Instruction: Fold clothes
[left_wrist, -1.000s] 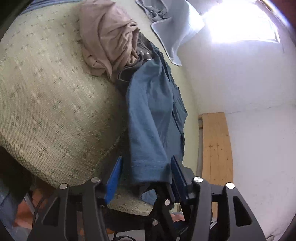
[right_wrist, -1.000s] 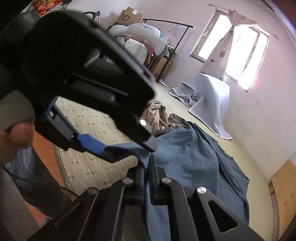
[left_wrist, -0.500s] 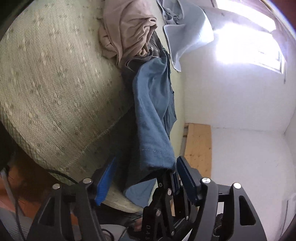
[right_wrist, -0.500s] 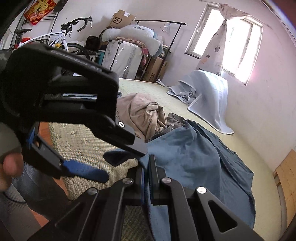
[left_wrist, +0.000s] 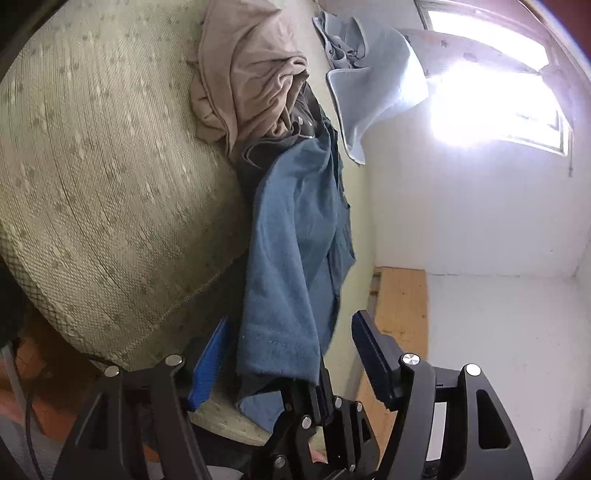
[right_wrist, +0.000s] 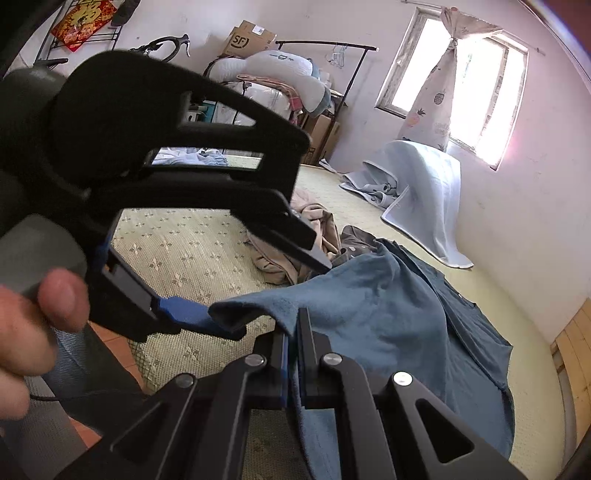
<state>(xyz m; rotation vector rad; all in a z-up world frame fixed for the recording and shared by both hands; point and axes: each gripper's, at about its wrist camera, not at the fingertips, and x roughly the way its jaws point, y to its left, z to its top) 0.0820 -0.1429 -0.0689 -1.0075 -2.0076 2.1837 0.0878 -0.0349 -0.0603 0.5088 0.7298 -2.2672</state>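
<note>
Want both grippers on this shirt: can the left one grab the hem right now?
Probably yes. The blue shirt hem hangs between the left gripper open jaws, which have just narrowed, nothing blocking.

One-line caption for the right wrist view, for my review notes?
Right gripper clamps the blue cotton shirt's edge while the open left gripper straddles its corner above the patterned green mattress.

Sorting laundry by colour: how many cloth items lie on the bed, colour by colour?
Blue cotton shirt: 1
Beige crumpled garment: 1
Dark grey garment: 1
Pale blue blanket: 1
Total: 4
</note>
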